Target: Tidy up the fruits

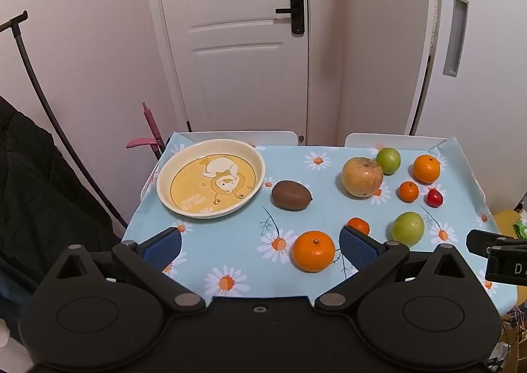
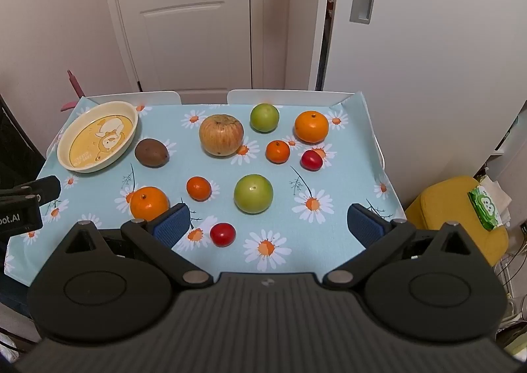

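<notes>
plate (image 2: 67,137) at table (image 2: 369,142) corner, fruits spread apart

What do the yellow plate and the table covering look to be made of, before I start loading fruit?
The plate: probably glazed ceramic, possibly melamine; its thick cream rim is smooth and faintly glossy, with a duck print inside. The table covering: likely thin wipeable plastic or coated cloth; its daisy print has a slight sheen and the far corners hold sharp folds.

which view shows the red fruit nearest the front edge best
The right wrist view. The near red fruit lies in full sight on the tablecloth, just ahead of the open jaws. The left wrist view does not show it at all; only the far red fruit appears there.
</notes>
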The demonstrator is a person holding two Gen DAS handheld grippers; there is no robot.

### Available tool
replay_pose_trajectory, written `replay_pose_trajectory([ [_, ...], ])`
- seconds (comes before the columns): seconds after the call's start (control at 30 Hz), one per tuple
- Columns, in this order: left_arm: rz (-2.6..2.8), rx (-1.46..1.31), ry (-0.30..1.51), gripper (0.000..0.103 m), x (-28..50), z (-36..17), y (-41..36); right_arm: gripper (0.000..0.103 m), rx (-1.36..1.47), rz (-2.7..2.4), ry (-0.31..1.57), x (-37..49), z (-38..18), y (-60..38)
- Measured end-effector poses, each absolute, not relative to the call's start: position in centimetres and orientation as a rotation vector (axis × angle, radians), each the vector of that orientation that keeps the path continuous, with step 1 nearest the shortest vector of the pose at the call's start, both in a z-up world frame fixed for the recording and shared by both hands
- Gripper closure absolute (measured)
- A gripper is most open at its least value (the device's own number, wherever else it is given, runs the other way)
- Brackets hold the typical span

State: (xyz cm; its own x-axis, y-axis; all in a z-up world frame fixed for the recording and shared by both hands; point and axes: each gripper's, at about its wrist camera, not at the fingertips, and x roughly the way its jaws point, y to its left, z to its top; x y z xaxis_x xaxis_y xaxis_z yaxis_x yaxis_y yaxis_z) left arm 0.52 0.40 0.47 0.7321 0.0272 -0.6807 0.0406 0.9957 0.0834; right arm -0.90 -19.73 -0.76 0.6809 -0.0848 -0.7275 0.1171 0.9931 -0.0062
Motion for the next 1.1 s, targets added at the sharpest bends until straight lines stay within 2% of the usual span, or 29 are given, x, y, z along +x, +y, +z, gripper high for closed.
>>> replay_pose_trajectory([
  [0.83,-0.01,0.093,0.751,0.0,0.9,0.3,0.8,0.0,0.037,-0.119,0.822,-0.7,-0.8,-19.6],
  [1.1,-0.024,0.078,0.758,0.0,1.5,-0.9,0.2,0.0,0.04,-0.074,0.822,-0.4,-2.7,-20.4],
])
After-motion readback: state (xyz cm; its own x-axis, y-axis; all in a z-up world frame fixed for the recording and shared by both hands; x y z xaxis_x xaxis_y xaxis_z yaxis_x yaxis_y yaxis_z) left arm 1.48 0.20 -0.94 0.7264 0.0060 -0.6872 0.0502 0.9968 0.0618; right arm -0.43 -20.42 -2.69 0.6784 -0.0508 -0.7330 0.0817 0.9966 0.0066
